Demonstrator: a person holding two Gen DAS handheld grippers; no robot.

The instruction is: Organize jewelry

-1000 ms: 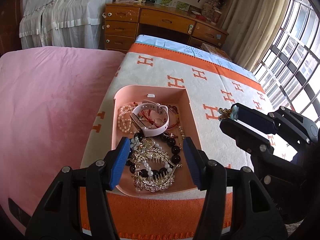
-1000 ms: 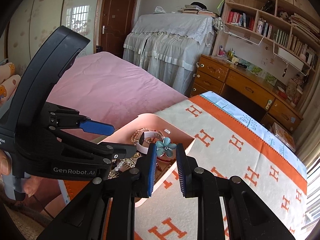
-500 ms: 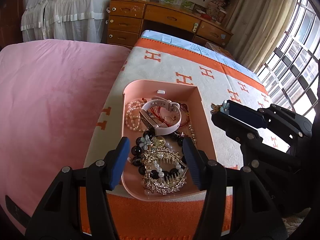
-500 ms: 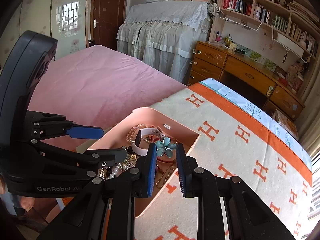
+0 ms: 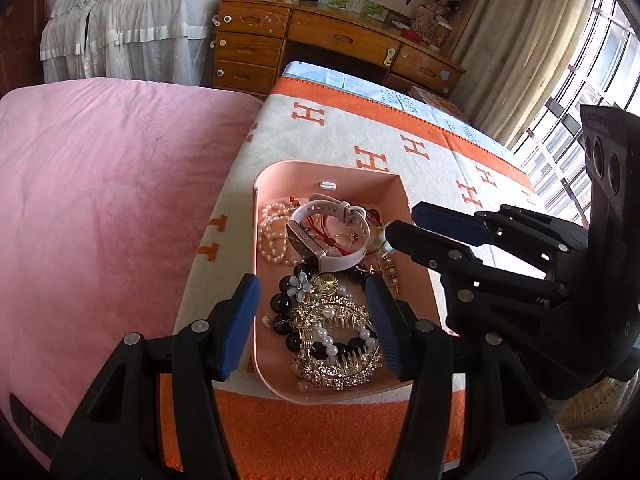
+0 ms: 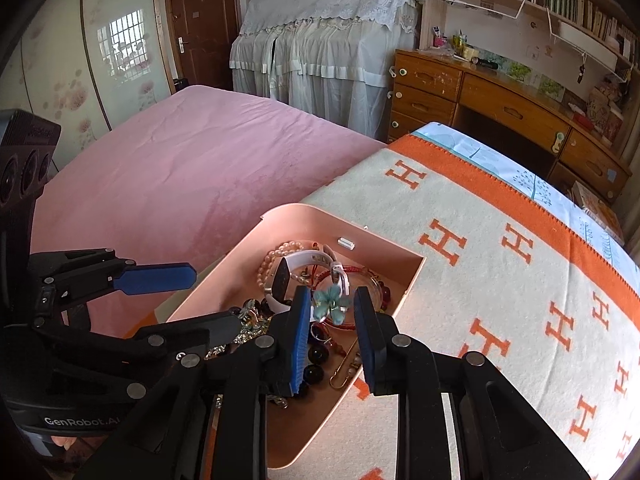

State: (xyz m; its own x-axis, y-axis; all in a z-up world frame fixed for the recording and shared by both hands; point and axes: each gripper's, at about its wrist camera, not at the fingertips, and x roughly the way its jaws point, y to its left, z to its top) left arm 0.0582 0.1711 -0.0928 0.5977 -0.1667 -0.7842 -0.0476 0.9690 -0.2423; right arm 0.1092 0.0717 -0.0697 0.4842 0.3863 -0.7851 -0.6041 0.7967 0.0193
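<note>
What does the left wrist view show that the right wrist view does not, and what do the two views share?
Only the left wrist view shows the gold pearl hair comb at the near end of the pink tray and the barred window. Only the right wrist view shows the turquoise flower piece between the opening jaws of the right gripper, and the door. Both show the tray, the pink watch and the desk.

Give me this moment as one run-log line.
right gripper: jaws opening, teal flower piece between them over pink tray | left gripper: open, empty, above tray's near end

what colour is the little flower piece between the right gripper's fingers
Pale teal-blue flower piece, blurred, between the opening right gripper; clearest in the right wrist view.
</note>
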